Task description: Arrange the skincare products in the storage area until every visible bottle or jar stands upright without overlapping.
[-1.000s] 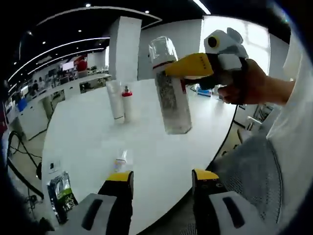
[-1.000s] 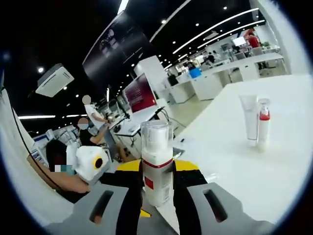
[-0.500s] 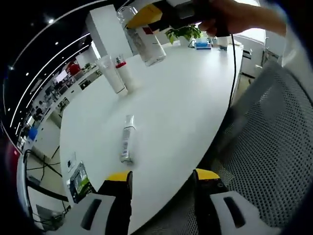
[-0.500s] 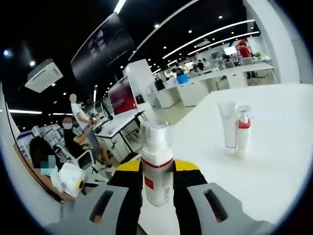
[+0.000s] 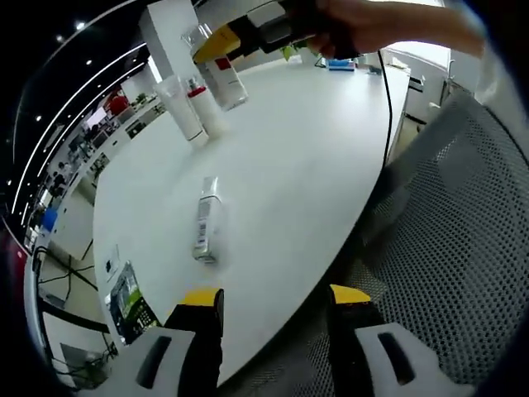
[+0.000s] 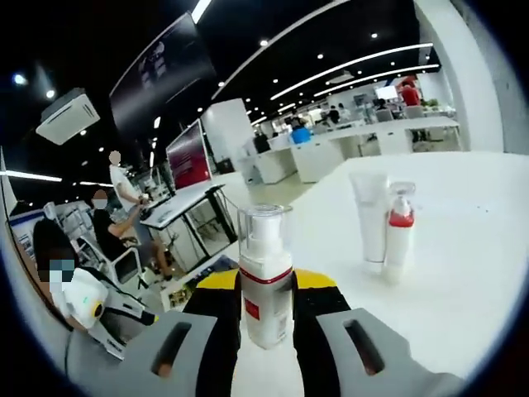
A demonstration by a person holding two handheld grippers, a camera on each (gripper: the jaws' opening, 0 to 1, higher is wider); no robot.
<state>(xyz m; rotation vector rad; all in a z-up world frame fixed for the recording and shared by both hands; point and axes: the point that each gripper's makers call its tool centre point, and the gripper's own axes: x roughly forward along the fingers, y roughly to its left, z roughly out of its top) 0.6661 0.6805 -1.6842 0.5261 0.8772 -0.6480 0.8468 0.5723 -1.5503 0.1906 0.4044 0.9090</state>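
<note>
Two products stand upright on the table [image 5: 314,149]; right tongs [image 6: 266,318] clamp the pump bottle [image 6: 264,277] — unplaced — one small bottle [image 5: 205,221] lies flat; left tongs [image 5: 273,331] apart, empty.

L gripper [image 5: 273,310]: two grey moulded-plastic jaw arms w/ oblong slots, each ending in a yellow-capped black fingertip pad [image 5: 201,304]. R gripper [image 6: 266,285]: same build, grey slotted arms, black inner faces, yellow band across the pad tops. Seen from the left gripper view, the R gripper has a yellow jaw tip on a dark body (details blurred), w/ a thin black cable [image 5: 388,99] hanging from it. Person's hand [image 5: 372,21] bare, no glove or sleeve visible.
</note>
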